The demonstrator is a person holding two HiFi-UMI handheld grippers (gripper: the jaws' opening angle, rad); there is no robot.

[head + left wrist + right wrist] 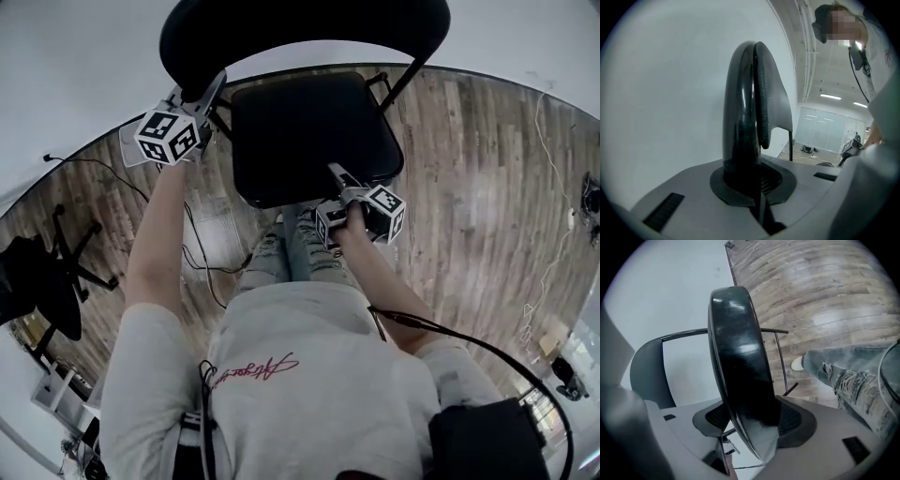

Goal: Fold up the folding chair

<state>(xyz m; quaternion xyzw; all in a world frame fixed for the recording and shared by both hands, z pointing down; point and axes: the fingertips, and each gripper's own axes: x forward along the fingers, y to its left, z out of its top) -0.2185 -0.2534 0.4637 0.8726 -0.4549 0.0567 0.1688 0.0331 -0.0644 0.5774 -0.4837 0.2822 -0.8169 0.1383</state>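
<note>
A black folding chair stands against the white wall. In the head view its padded seat (314,136) lies below the curved backrest (300,28). My left gripper (211,94) is at the backrest's left end. In the left gripper view the backrest (750,117) rises edge-on from the left gripper (757,187), whose jaws are shut on it. My right gripper (336,176) is at the seat's front right edge. In the right gripper view the seat (740,371) stands edge-on and tilted, clamped in the right gripper (754,427), with the backrest (647,376) behind at left.
The person's legs in torn jeans (291,253) stand close in front of the seat. A black office chair (47,281) stands at the left on the wood floor. Cables (202,244) run over the floor at left, and a white cord (553,234) lies at the right.
</note>
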